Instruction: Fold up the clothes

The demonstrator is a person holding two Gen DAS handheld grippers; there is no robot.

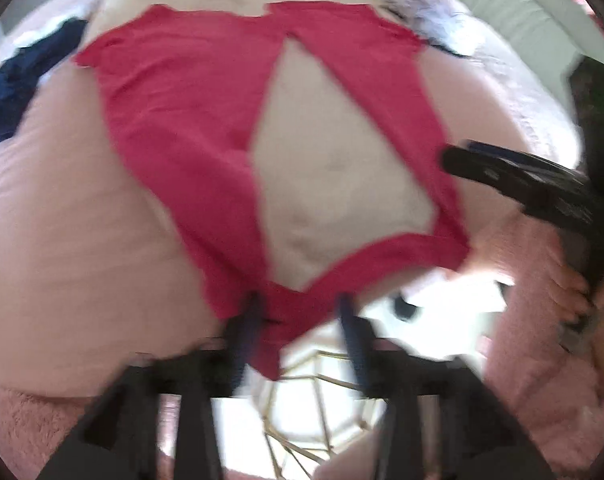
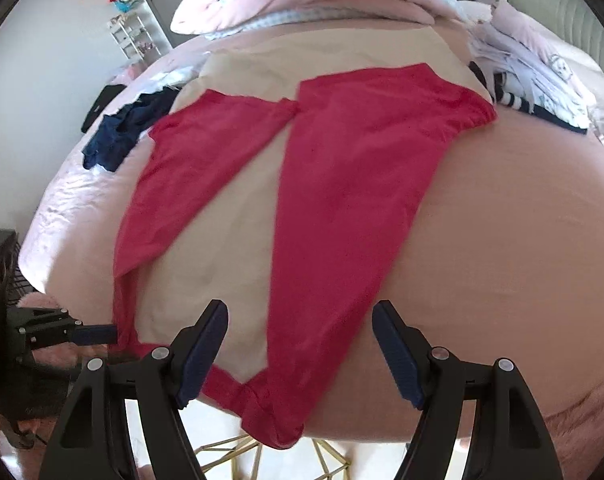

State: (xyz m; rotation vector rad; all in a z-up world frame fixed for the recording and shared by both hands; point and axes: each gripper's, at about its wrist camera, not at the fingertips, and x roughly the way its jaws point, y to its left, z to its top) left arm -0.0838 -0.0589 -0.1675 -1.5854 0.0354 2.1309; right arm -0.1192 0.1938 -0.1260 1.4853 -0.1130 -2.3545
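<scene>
Lying spread on a beige cloth point(image 2: 237, 216) over the pink bed point(image 2: 502, 264), the red garment point(image 2: 342, 184) forms a wide V: one broad panel runs from about 1 o'clock in the right wrist view down to 6 o'clock, a narrower panel runs from 11 o'clock down to 8 o'clock, and a thin red band joins them along the bed's near edge. The right gripper point(image 2: 299, 354) hovers just above that lower end with its jaws spread wide and nothing between them; the red tip hangs over the bed edge just below them. At 8 o'clock in the same view the left gripper point(image 2: 101, 334) meets the red band's end, and whether it is clamped there cannot be told from this side. In the blurred left wrist view the left gripper point(image 1: 299, 316) has its fingers apart, with the red garment point(image 1: 189, 120) bunched between them at 6 o'clock; whether they pinch it I cannot tell. The right gripper point(image 1: 454, 160) enters at 3 o'clock, held by a hand point(image 1: 570, 292). A dark blue garment point(image 2: 117, 136) lies at 10 o'clock on the bed, well apart from the red one, and a pile of clothes point(image 2: 534, 80) sits at 2 o'clock. A gold wire frame point(image 2: 221, 456) shows on the floor at 6 o'clock.
</scene>
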